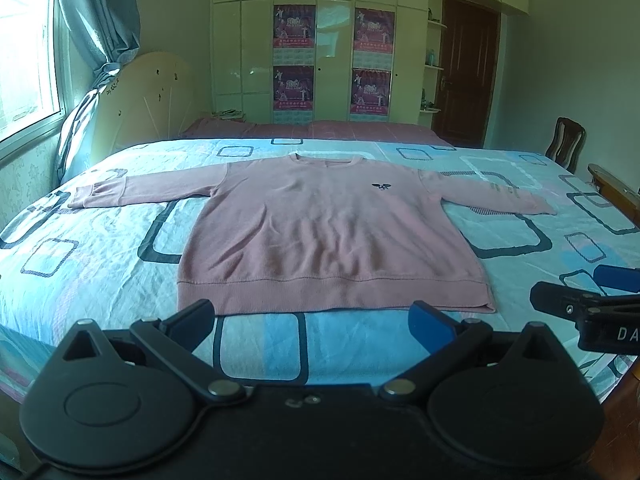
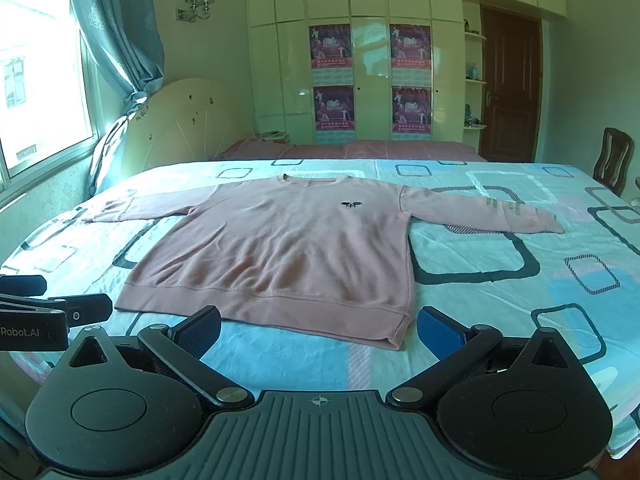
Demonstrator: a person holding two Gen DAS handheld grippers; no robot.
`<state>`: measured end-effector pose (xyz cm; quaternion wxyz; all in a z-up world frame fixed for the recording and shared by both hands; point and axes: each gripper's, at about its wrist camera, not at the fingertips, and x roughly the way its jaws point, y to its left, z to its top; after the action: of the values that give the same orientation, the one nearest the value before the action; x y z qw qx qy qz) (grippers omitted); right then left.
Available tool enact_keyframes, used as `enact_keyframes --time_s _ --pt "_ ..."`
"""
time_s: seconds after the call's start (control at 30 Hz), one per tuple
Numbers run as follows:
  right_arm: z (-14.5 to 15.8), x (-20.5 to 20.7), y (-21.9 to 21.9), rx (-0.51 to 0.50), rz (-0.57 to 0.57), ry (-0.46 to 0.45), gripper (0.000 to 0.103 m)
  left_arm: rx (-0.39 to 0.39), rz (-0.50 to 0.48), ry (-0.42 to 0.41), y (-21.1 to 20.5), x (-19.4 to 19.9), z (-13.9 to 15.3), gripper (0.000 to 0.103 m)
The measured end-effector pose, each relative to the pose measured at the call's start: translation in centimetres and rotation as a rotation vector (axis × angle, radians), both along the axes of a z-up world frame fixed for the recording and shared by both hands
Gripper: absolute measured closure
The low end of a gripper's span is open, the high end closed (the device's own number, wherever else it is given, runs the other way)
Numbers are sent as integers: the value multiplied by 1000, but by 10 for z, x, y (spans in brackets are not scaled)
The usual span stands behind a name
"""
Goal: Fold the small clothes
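Note:
A pink long-sleeved sweatshirt [image 1: 320, 232] lies flat on the bed, front up, both sleeves spread sideways, hem toward me. It has a small dark emblem on the chest. It also shows in the right wrist view [image 2: 288, 252]. My left gripper [image 1: 312, 320] is open and empty, just short of the hem's middle. My right gripper [image 2: 320, 330] is open and empty, near the hem's right corner. Each gripper shows at the edge of the other's view: the right one [image 1: 592, 300], the left one [image 2: 52, 300].
The bed [image 1: 100, 264] has a blue sheet with rounded-square patterns. A second bed with a pink cover [image 1: 320, 130] and a wardrobe with posters [image 1: 332, 60] stand behind. A window and curtain [image 1: 96, 20] are at left, a wooden chair [image 1: 566, 142] at right.

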<state>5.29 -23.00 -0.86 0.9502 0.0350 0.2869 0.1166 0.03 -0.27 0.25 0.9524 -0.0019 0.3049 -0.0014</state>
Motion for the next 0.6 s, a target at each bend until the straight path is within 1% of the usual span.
enact_keyframes --time_s 0.6 --pt "-1 1 -2 5 5 1 0 3 8 0 -1 -1 2 1"
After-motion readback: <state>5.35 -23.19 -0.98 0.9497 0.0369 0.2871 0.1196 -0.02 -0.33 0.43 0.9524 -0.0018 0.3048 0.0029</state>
